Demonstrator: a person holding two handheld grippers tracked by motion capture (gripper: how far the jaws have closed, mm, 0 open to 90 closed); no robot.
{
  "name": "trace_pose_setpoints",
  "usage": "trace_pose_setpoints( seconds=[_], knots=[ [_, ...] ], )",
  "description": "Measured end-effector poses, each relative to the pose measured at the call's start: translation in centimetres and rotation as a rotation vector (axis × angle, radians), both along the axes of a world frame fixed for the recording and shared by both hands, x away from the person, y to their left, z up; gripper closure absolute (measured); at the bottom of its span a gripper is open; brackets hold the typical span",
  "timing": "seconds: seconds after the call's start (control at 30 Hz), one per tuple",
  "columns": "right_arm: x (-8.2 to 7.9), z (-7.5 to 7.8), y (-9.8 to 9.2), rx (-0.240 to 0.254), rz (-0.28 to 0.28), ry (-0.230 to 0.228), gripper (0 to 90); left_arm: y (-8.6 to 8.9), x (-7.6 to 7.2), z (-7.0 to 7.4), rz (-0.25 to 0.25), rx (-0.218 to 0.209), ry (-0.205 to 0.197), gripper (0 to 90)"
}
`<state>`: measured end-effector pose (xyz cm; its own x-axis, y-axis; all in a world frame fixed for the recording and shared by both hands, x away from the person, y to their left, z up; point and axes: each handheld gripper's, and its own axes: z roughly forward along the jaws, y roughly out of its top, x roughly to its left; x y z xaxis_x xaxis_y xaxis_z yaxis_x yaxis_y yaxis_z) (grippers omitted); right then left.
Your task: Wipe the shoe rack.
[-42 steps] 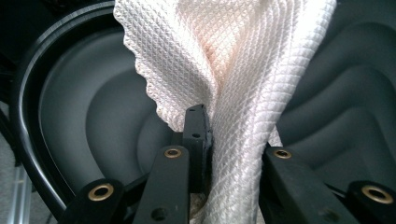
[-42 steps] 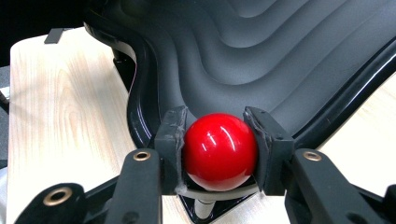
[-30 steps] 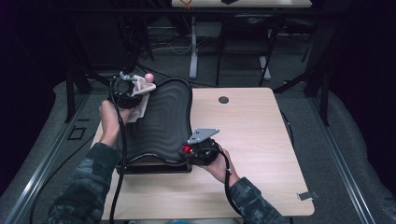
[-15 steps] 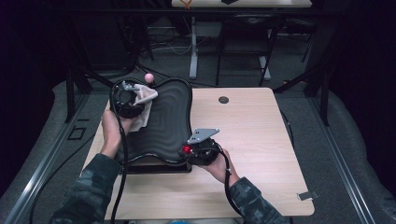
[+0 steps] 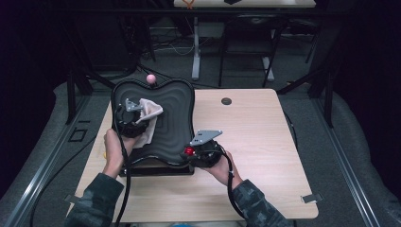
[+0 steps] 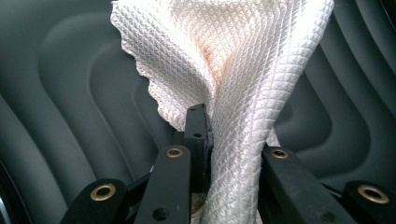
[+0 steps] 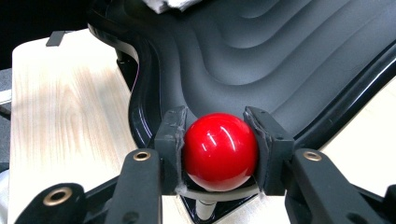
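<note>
A black tray (image 5: 176, 109) with stepped, wavy ridges lies on the left half of the wooden table. My left gripper (image 5: 141, 119) is shut on a white waffle-weave cloth (image 5: 150, 113), which hangs onto the tray's left side. In the left gripper view the cloth (image 6: 233, 70) is bunched between the jaws (image 6: 231, 140) above the ridges (image 6: 60, 93). My right gripper (image 5: 195, 152) is shut on a red ball (image 5: 189, 151) at the tray's near right corner. Both pads press the glossy ball (image 7: 219, 149). A pink ball (image 5: 151, 78) stands at the tray's far edge.
The table's right half (image 5: 269, 142) is bare light wood with a dark round grommet (image 5: 226, 100) near the back. A strip of tape (image 5: 309, 198) sticks out at the near right edge. Metal desk legs and cables stand on the floor beyond.
My left gripper has carried the cloth from the tray's far left corner toward me and down onto the tray's left side. The right gripper and red ball have not moved.
</note>
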<state>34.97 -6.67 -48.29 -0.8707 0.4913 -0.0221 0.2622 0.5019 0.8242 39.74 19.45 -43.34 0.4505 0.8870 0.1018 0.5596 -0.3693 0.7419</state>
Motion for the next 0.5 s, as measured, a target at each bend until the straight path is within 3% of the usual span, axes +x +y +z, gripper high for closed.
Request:
trace_pose_setpoints(
  seconds=[0.23,0.5],
  knots=[
    [0.0,0.0,0.0,0.001,-0.001,-0.001,59.9,-0.2,-1.4,-0.6,-0.02,0.015,0.0,79.2],
    [0.0,0.0,0.0,0.002,-0.002,0.0,59.9,-0.1,-2.9,-1.6,-0.034,-0.009,0.001,79.5]
  ],
)
